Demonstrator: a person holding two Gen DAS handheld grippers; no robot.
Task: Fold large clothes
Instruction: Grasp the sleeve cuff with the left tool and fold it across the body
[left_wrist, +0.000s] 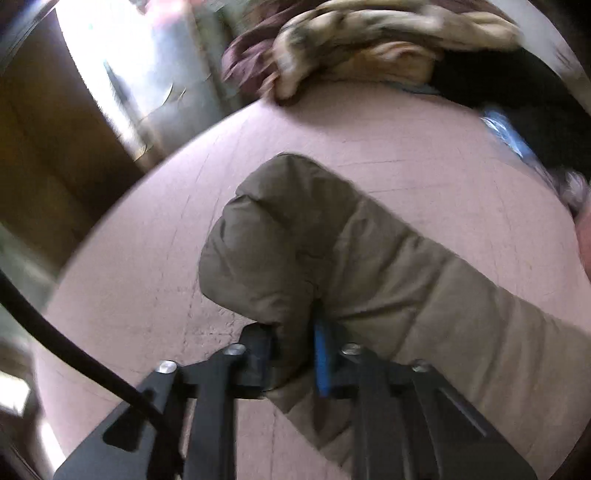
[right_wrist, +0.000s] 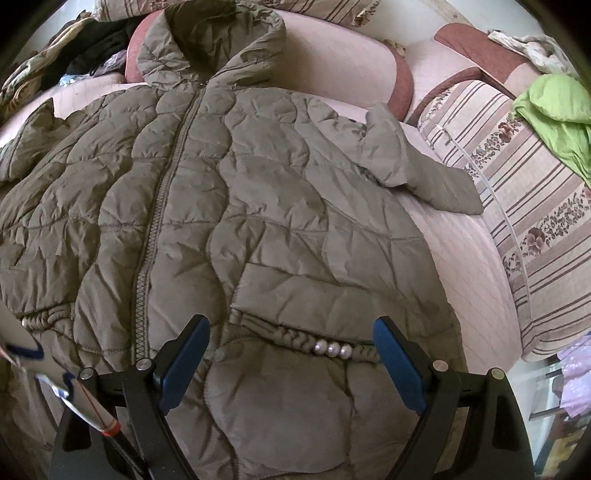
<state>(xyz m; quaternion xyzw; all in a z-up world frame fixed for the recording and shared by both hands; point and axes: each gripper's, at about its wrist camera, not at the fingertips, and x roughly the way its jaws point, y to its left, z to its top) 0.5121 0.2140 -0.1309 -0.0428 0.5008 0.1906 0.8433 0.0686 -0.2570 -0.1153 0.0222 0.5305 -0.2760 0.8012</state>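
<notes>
An olive quilted puffer jacket (right_wrist: 236, 206) lies front up and zipped on a pink bed, collar at the far end. Its right sleeve (right_wrist: 413, 162) bends outward toward the striped cushion. My right gripper (right_wrist: 291, 354) is open above the lower hem, with a pocket trimmed by three pearls between its blue pads. In the left wrist view my left gripper (left_wrist: 295, 354) is shut on the jacket's left sleeve (left_wrist: 332, 254), near the cuff, which bunches above the pink sheet (left_wrist: 406, 136).
A striped floral cushion (right_wrist: 524, 206) with a green cloth (right_wrist: 554, 114) lies at the right. A pile of other clothes (left_wrist: 362, 40) sits at the far end of the bed. A wooden door (left_wrist: 44, 155) stands left. A black cable (left_wrist: 74, 354) trails by the left gripper.
</notes>
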